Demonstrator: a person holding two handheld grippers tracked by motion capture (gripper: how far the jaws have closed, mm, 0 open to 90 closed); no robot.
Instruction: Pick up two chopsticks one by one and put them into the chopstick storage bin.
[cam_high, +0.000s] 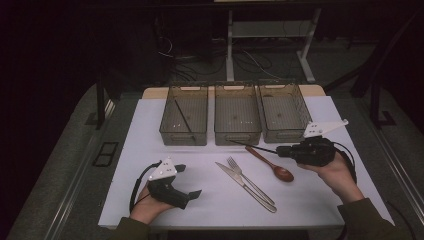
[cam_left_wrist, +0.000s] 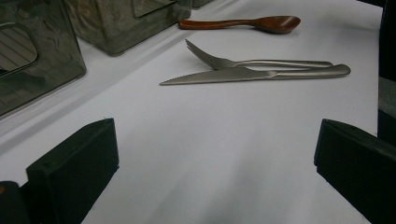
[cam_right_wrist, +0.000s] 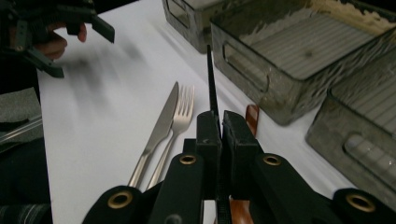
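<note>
High view shows the right gripper (cam_high: 280, 150) closed on a thin black chopstick (cam_high: 252, 145), held above the counter (cam_high: 150, 135) just in front of the three bins. Its long axis points left toward the left bin (cam_high: 184, 120), where a matching stick (cam_high: 184, 119) already lies, so that bin sits beyond the stick's tip. Left gripper (cam_high: 186, 181) rests wide open, holding nothing, nearer that bin but idle.

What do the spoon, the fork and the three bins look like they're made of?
Spoon: likely wood, reddish-brown, glossy. Fork: brushed metal, probably steel, with a grey matte sheen. Bins: smoky translucent plastic; ribbed floors show through the walls.
</note>
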